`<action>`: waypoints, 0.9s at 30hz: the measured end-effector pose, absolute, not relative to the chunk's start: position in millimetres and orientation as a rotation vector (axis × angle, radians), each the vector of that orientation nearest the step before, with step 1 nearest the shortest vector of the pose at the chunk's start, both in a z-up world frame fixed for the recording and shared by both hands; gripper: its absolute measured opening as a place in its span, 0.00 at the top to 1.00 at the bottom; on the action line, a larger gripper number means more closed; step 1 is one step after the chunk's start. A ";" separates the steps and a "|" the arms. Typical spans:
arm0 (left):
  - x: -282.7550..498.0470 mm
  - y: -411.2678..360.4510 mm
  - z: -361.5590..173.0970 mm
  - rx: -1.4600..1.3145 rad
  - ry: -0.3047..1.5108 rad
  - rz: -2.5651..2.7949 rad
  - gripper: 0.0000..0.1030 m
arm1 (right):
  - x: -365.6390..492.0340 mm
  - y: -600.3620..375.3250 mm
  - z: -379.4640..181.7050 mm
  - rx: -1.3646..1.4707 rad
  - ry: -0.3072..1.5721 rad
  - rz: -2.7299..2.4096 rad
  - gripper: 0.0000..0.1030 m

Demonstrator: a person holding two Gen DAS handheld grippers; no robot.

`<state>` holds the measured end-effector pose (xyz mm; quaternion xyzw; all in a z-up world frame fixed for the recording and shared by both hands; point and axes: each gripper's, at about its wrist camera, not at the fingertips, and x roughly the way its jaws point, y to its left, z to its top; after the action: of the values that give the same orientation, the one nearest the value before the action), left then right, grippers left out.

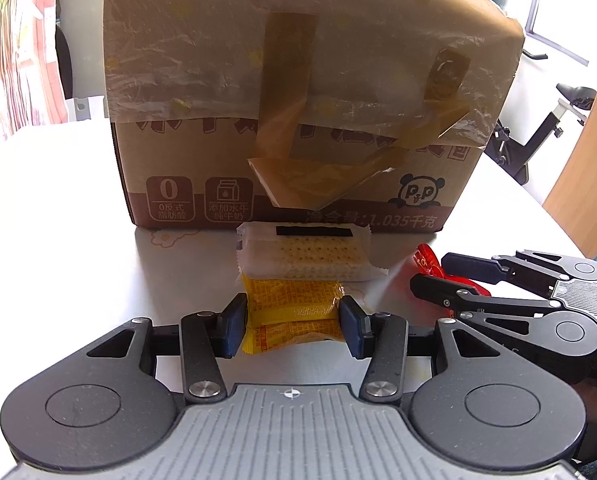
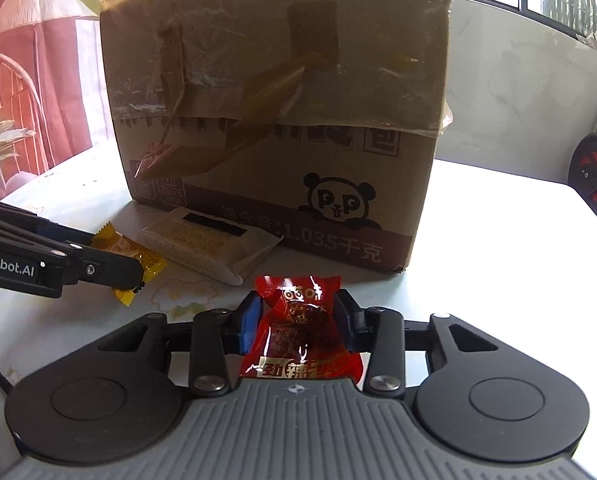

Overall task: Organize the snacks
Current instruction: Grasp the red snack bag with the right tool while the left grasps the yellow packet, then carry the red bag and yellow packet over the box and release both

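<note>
My left gripper [image 1: 293,322] is shut on a yellow snack packet [image 1: 294,312], just in front of a white cracker pack [image 1: 304,256] that lies on the table against a tall cardboard box [image 1: 298,92]. My right gripper [image 2: 298,320] is shut on a red snack packet [image 2: 300,332], facing the same box [image 2: 282,100]. In the right wrist view the left gripper [image 2: 138,274] holds the yellow packet [image 2: 128,258] at the left, next to the cracker pack [image 2: 210,246]. In the left wrist view the right gripper [image 1: 428,270] holds the red packet [image 1: 430,264] at the right.
The box stands on a white table [image 1: 58,208] with a faint flower print [image 2: 182,292]. An exercise bike [image 1: 546,128] stands beyond the table's right edge. A lamp [image 2: 34,4] and red curtain are at the left.
</note>
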<state>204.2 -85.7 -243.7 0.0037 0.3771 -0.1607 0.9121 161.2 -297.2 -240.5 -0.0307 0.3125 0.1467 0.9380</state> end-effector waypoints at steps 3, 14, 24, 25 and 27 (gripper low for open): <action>201.5 -83.1 -240.3 0.003 0.769 -0.328 0.50 | 159.1 -298.6 -239.4 -0.052 0.618 0.312 0.73; 194.8 -67.1 -219.4 -0.019 0.703 -0.299 0.50 | 148.3 -316.2 -217.7 0.020 0.577 0.303 0.89; 188.3 -45.0 -140.4 -0.021 0.478 -0.308 0.50 | 132.0 -338.3 -141.2 0.140 0.427 0.358 0.89; 189.1 -44.0 -131.4 -0.018 0.452 -0.313 0.50 | 132.3 -337.5 -128.1 0.137 0.394 0.375 0.89; 193.4 -44.8 -106.8 0.004 0.388 -0.318 0.50 | 134.2 -335.9 -103.6 0.135 0.333 0.407 0.89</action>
<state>193.4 -44.8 -106.8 0.0022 0.1919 -0.1575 0.9687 134.2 -335.9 -103.6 0.0665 0.1646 0.2008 0.9634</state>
